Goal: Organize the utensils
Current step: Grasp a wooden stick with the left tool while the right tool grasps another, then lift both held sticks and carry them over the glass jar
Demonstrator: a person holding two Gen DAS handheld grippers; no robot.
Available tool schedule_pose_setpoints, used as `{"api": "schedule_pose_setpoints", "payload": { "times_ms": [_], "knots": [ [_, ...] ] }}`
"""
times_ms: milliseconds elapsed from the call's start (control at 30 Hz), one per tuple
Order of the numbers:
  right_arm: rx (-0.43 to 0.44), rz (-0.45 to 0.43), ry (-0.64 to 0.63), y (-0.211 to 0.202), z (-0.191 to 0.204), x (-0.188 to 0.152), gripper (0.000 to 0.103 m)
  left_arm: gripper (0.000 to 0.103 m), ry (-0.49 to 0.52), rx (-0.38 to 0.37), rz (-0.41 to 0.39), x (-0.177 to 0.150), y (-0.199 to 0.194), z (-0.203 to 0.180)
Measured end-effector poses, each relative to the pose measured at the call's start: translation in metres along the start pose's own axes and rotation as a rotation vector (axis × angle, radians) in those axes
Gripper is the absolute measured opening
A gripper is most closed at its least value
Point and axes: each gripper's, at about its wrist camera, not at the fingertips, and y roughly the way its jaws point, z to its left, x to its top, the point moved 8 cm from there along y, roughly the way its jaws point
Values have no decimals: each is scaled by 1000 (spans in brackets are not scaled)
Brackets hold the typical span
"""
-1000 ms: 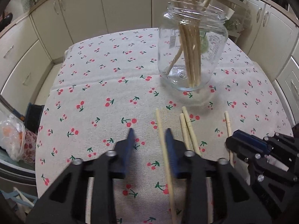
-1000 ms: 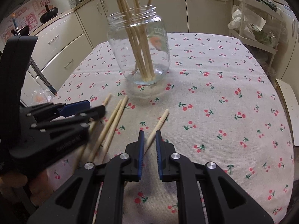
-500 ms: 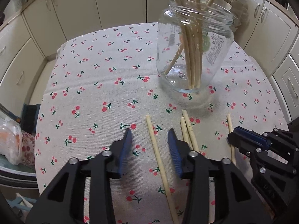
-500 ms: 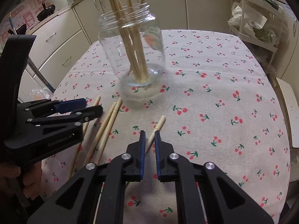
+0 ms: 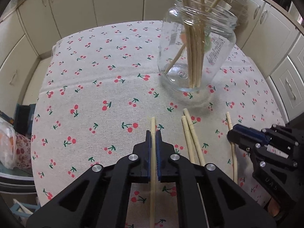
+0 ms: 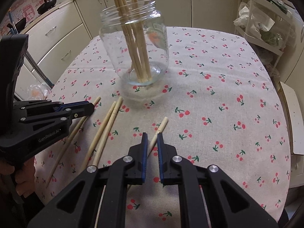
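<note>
A glass jar holding several wooden chopsticks stands on the cherry-print tablecloth. My left gripper is closing on one chopstick, and its blue pads press both sides near the top end. The right gripper is shut to a narrow gap on another chopstick, which slants between the pads. Two loose chopsticks lie side by side on the cloth between the two grippers.
Cream cabinets ring the table on all sides. A wire rack with bags stands at the right. A plastic bag sits past the table's left edge. A person's hand holds the left gripper.
The left gripper's jaws, open around the chopstick before, have closed onto it. The right gripper keeps its narrow gap around its chopstick. Both hands have barely shifted.
</note>
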Motion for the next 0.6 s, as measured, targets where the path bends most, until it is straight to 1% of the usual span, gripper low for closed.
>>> {"api": "schedule_pose_setpoints", "payload": {
  "times_ms": [67, 200, 233, 267, 333, 433, 500, 533, 567, 600],
  "knots": [
    [-8, 1, -7, 0, 1, 1, 12, 5, 16, 14, 8, 0, 1, 0],
    [-31, -27, -32, 1, 6, 0, 12, 5, 111, 99, -4, -1, 0, -10],
    [-30, -30, -34, 1, 6, 0, 11, 5, 113, 103, -4, -1, 0, -11],
    [-20, -32, -22, 0, 5, 0, 10, 4, 97, 78, -4, 0, -2, -12],
    [7, -36, 23, -2, -2, -2, 6, 4, 57, 70, -48, 8, -13, -8],
    [50, -48, 87, -3, -11, -4, 6, 4, -38, -13, -202, 31, -51, -1],
    [74, -53, 122, -3, -14, -4, 6, 4, -96, -77, -352, 54, -87, 3],
    [82, -56, 140, -3, -15, -4, 6, 4, -132, -119, -442, 68, -108, 5],
    [84, -58, 147, -3, -15, -4, 6, 4, -152, -143, -492, 76, -120, 6],
    [85, -61, 152, -4, -15, -4, 6, 4, -175, -159, -559, 86, -136, 8]
  ]
}}
